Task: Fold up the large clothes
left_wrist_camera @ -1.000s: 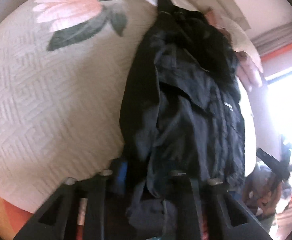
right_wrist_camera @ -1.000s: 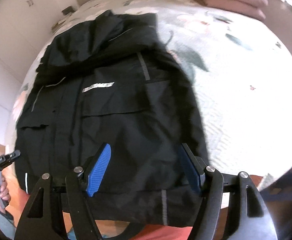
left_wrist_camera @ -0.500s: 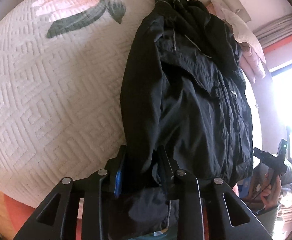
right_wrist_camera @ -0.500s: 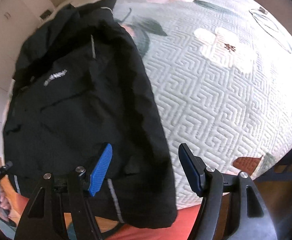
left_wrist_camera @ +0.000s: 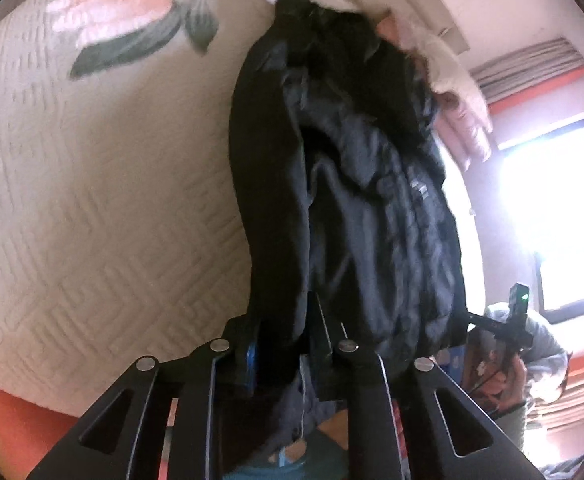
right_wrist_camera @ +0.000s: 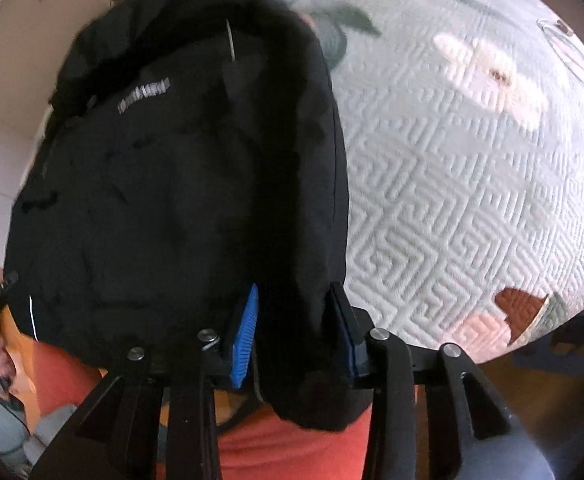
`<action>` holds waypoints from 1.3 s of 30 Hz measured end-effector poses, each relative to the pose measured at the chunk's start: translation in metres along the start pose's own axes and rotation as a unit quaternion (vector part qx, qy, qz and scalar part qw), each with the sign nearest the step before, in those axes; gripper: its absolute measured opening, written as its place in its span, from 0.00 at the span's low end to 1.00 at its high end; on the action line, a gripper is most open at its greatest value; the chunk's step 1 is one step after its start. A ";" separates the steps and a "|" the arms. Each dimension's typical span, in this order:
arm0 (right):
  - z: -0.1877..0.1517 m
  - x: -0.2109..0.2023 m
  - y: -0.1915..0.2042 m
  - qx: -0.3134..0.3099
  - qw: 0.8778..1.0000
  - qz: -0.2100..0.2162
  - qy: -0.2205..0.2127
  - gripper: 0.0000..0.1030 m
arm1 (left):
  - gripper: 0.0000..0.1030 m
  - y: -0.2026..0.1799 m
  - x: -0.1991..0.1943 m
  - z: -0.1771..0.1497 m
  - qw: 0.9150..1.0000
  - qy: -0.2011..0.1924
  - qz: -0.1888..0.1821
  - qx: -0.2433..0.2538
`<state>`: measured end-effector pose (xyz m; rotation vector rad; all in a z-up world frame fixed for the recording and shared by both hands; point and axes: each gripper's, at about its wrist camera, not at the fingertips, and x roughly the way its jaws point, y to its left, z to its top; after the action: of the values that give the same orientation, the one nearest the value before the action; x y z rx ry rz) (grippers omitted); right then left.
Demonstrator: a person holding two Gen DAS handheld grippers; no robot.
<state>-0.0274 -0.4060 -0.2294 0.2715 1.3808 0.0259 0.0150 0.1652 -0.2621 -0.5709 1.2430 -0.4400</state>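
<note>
A large black jacket (left_wrist_camera: 363, 208) lies lengthwise on a white quilted bedspread (left_wrist_camera: 104, 208), its hem at the near bed edge. In the right wrist view the jacket (right_wrist_camera: 172, 184) shows a small white chest logo. My left gripper (left_wrist_camera: 282, 340) is shut on the jacket's left hem edge, with fabric bunched between the blue pads. My right gripper (right_wrist_camera: 295, 328) has closed on the jacket's right hem corner, which hangs down between its fingers (right_wrist_camera: 246, 328).
The bedspread (right_wrist_camera: 471, 160) has pink flower and green leaf prints. Pink and white pillows (left_wrist_camera: 463, 100) lie at the bed's far end. A bright window (left_wrist_camera: 551, 208) is at the right. The other hand-held gripper (left_wrist_camera: 507, 320) shows beyond the jacket.
My right gripper went from open above the hem to closed on the right hem corner. My left gripper stays shut on the left hem, and the jacket has bunched and lifted slightly.
</note>
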 end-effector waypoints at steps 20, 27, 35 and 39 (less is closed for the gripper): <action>0.037 -0.098 0.014 -0.028 0.986 0.123 -0.114 0.16 | 0.14 -0.076 -0.069 0.040 0.986 -0.132 -0.083 0.064; 0.110 -0.120 0.012 0.027 0.978 0.112 -0.172 0.16 | 0.16 -0.081 -0.079 0.107 0.974 -0.190 -0.108 0.059; 0.225 -0.101 0.026 0.078 0.967 0.119 -0.211 0.16 | 0.18 -0.083 -0.049 0.208 0.967 -0.246 -0.067 0.005; 0.272 -0.079 0.025 0.093 0.967 0.069 -0.226 0.24 | 0.21 -0.066 -0.002 0.254 0.969 -0.244 -0.011 -0.035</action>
<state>0.2249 -0.4438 -0.1039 0.4987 0.9089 -0.0482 0.2584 0.1561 -0.1647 -0.7039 0.7830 -0.2514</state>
